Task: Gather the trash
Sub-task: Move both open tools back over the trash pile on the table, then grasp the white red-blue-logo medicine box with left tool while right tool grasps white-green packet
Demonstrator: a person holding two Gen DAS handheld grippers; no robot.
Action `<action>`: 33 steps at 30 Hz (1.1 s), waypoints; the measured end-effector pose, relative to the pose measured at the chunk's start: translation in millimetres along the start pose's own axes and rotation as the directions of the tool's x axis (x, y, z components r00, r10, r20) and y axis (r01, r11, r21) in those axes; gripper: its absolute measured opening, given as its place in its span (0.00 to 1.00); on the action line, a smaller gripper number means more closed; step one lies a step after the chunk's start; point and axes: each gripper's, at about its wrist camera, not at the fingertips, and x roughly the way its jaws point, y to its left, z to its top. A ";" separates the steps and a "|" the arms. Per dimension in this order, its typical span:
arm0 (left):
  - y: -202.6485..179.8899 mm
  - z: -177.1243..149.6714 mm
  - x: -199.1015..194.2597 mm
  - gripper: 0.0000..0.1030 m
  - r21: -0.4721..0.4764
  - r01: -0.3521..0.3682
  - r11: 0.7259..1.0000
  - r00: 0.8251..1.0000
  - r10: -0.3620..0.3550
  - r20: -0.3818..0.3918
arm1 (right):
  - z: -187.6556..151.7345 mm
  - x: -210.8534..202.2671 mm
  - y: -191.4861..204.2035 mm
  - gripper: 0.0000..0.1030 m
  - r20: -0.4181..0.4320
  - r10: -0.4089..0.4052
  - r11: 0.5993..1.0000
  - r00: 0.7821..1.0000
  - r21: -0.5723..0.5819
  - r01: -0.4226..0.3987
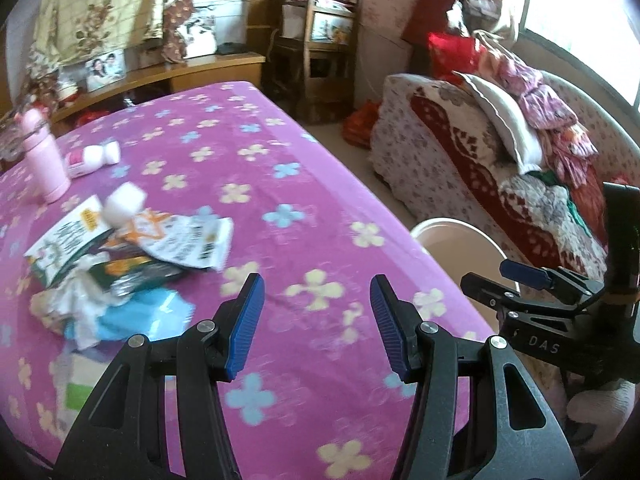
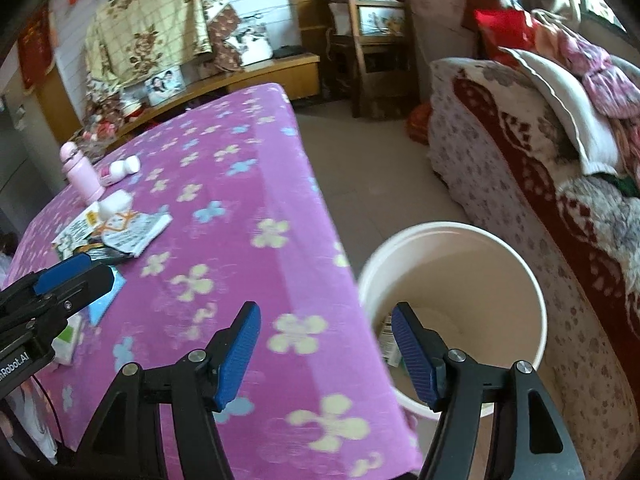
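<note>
A pile of trash (image 1: 120, 256) lies on the purple flowered table (image 1: 304, 200): printed wrappers, crumpled white tissue, a blue packet and a white cup. The pile also shows in the right wrist view (image 2: 116, 232). My left gripper (image 1: 316, 324) is open and empty above the table, to the right of the pile. My right gripper (image 2: 326, 354) is open and empty, over the table's right edge and the rim of a white bucket (image 2: 520, 264). The bucket stands on the floor beside the table and holds some wrappers (image 2: 390, 342). The right gripper also shows in the left wrist view (image 1: 492, 280).
A pink bottle (image 1: 44, 156) stands and a small white bottle (image 1: 94, 158) lies on the table's far left. A sofa (image 2: 540, 184) piled with clothes is right of the bucket. A wooden shelf (image 1: 320, 48) and a low cabinet (image 1: 180, 72) stand behind.
</note>
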 end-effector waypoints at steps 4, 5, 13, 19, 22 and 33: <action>22.8 -6.8 -12.4 0.52 -0.022 -0.021 1.000 1.000 0.021 0.005 | 1.2 1.9 23.7 0.64 0.000 0.024 0.999 1.000 -0.029 -0.024; 29.4 -8.6 -15.9 0.52 -0.029 -0.027 0.999 1.000 0.027 0.006 | 1.5 2.2 30.8 0.64 -0.001 0.032 0.999 0.999 -0.037 -0.032; 95.9 -31.8 -50.5 0.52 -0.104 -0.048 0.993 0.999 0.047 -0.010 | 0.8 1.8 83.1 0.71 -0.007 0.090 0.991 0.996 -0.104 -0.090; 146.5 -56.2 -75.7 0.52 -0.138 -0.084 0.987 0.996 0.080 -0.038 | -2.7 9.3 123.3 0.71 -0.036 0.141 0.978 0.989 -0.152 -0.145; 166.0 -69.1 -86.3 0.54 -0.143 -0.094 0.985 0.995 0.087 -0.055 | -5.1 13.5 142.6 0.71 -0.052 0.171 0.968 0.984 -0.176 -0.177; 207.2 -107.4 -84.5 0.54 -0.189 -0.104 0.977 0.986 0.075 -0.152 | -15.3 28.3 189.9 0.71 -0.125 0.232 0.937 0.965 -0.240 -0.256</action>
